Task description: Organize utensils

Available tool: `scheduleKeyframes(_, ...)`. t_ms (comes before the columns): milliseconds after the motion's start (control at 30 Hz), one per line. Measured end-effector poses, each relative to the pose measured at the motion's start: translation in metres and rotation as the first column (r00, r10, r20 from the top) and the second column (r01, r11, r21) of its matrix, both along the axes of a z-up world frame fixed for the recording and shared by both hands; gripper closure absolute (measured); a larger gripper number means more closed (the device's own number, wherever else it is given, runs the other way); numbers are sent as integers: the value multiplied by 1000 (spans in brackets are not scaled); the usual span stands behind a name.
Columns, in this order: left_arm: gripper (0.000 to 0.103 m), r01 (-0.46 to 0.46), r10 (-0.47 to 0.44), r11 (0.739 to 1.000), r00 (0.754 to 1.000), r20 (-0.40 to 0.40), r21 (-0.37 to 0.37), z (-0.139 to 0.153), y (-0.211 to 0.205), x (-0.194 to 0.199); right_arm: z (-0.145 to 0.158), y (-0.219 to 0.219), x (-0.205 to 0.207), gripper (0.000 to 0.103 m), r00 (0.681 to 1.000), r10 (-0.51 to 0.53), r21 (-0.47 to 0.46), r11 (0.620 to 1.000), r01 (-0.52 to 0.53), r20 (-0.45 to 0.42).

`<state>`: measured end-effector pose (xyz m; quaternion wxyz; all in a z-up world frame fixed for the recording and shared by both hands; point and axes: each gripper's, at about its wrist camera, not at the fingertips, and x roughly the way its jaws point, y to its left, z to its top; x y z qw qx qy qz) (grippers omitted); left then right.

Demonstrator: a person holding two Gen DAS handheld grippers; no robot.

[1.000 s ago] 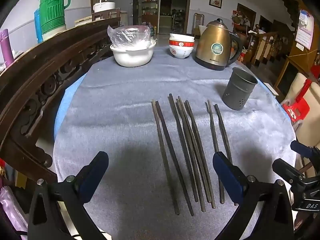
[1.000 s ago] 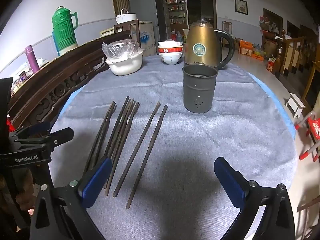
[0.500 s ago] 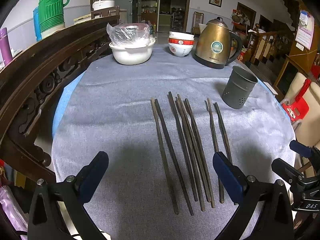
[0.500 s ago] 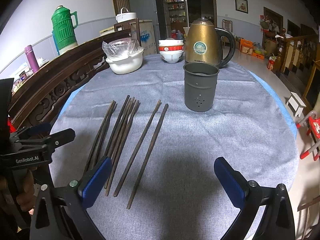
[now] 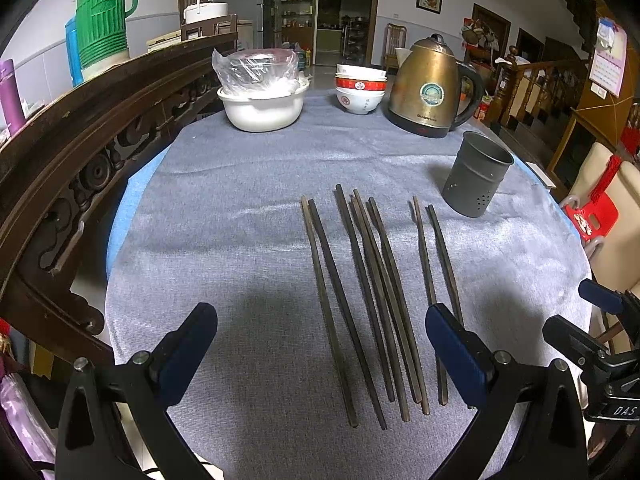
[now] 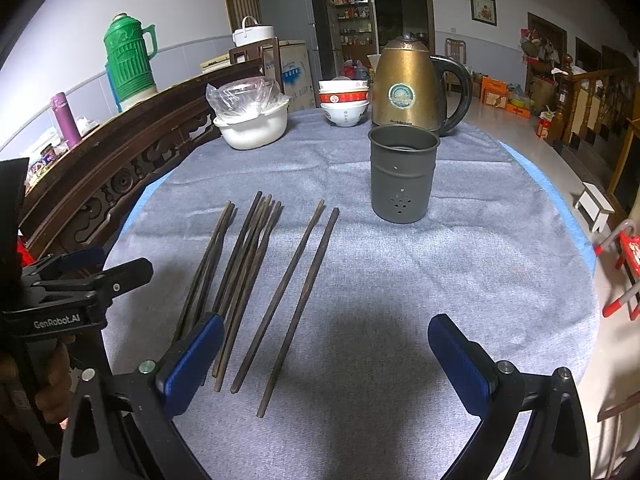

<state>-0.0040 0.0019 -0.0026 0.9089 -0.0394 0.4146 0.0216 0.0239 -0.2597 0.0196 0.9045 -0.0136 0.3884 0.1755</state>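
Several dark chopsticks [image 5: 372,296] [image 6: 248,264] lie side by side on the grey cloth, pointing away from me. A grey metal utensil cup [image 5: 476,174] [image 6: 402,174] with small holes stands upright and empty beyond their right end. My left gripper [image 5: 320,340] hovers open above the near ends of the chopsticks, touching none. My right gripper [image 6: 324,348] is open too, low over the cloth, with the rightmost pair of chopsticks between its fingers' span. Each gripper shows at the edge of the other's view.
At the back stand a white pot [image 5: 262,108] with a plastic-wrapped bowl, stacked rice bowls [image 5: 360,90] and a brass kettle [image 5: 430,88]. A carved wooden chair back [image 5: 80,152] curves along the left. A red stool [image 5: 592,216] sits off the table's right edge.
Both grippers have shifted only slightly; the left view has dipped a little toward the table. The chopsticks and cup lie where they were.
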Motion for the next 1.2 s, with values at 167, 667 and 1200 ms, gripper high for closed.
scheduleKeyframes(167, 0, 1, -1, 1000, 1000, 0, -2, 0, 0, 0, -1, 0, 0, 0, 1000, 3, 4, 1000, -3, -4)
scheduleKeyframes(667, 0, 4, -4, 1000, 1000, 2, 1, 2, -1, -1, 0, 0, -1, 0, 1000, 17, 27, 999, -17, -11)
scheduleKeyframes(1200, 0, 5, -5, 1000, 1000, 10, -13, 5, 4, -2, 3, -1, 2, 0, 1000, 3, 27, 1000, -3, -12)
